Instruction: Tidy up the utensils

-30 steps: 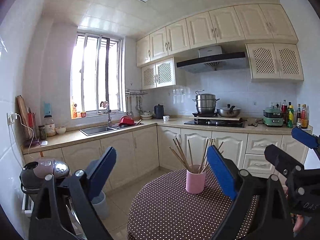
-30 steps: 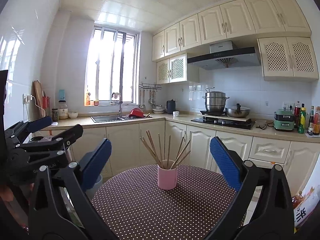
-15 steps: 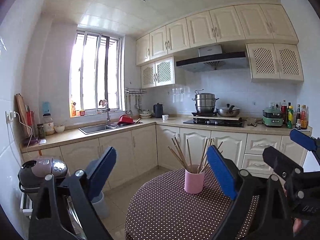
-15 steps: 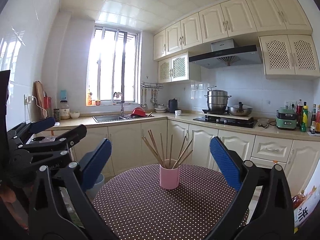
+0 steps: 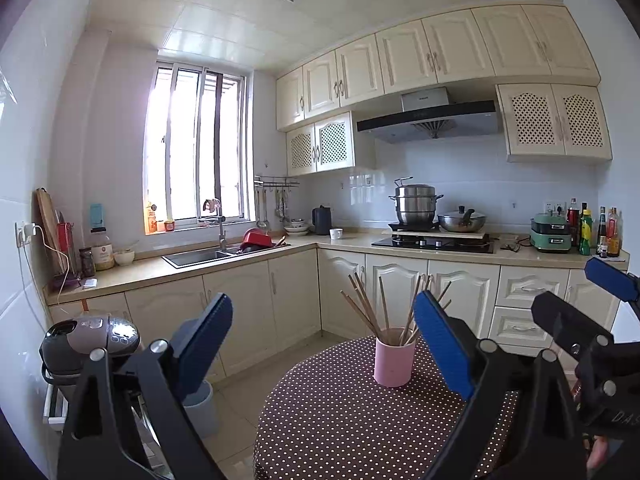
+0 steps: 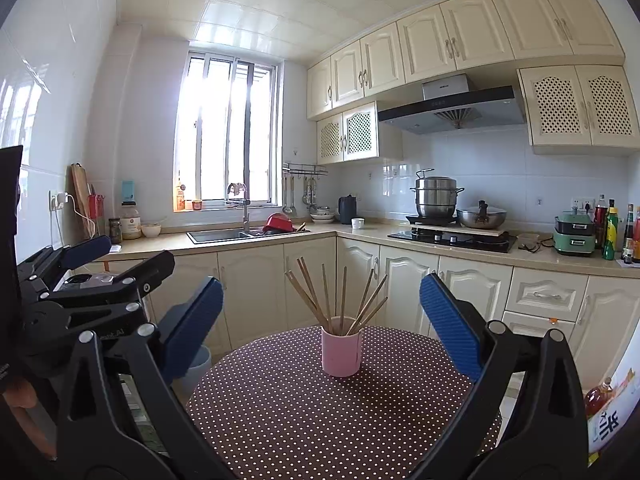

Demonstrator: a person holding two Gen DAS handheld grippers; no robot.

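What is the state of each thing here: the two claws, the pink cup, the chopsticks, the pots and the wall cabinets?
Left claw: open, empty, held above the table.
Right claw: open, empty.
Pink cup: upright on the dotted table.
Chopsticks: standing in the cup, fanned out.
Steamer pot: lidded, on the stove.
Wok: lidded.
Wall cabinets: doors closed.

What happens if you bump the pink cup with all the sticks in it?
The cup would probably tip: it looks tall and narrow, and the chopsticks lean out well above its rim. They would likely spill and roll. On the tablecloth it may catch rather than slide.
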